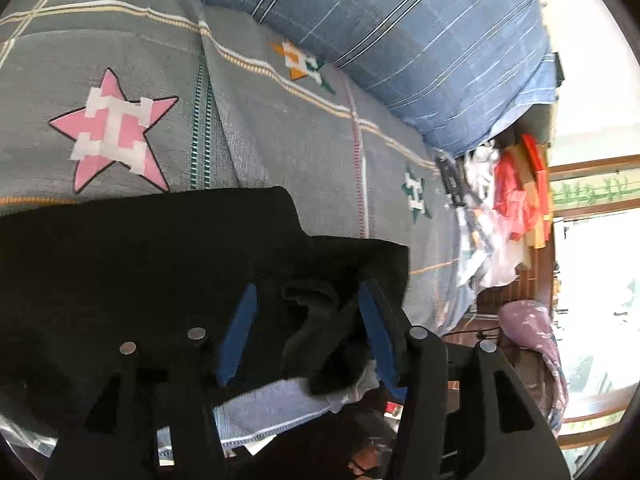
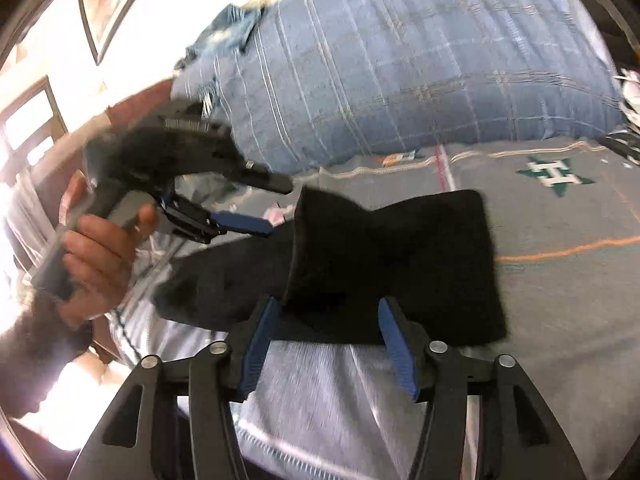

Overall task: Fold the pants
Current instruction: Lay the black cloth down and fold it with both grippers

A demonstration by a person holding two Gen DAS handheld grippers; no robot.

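**A:** both claws look released right now. Left claw (image 1: 306, 332) has its jaws spread, with a bunched lump of the black pants (image 1: 160, 264) sitting between them, not pinched. Right claw (image 2: 326, 344) is spread too, hovering at the near hem

**B:** and the pants (image 2: 392, 264)?

**A:** folded into a dark block on the grey star-print bedspread (image 2: 560, 248), with a loose bit trailing out toward 8 o'clock in the right view, near the person's left hand (image 2: 100, 256). Blue striped pillow (image 1: 420, 52) is up at 12

**B:** I'd guess grab that loose tail low and flat, bring it over the block, line up the edges before letting go
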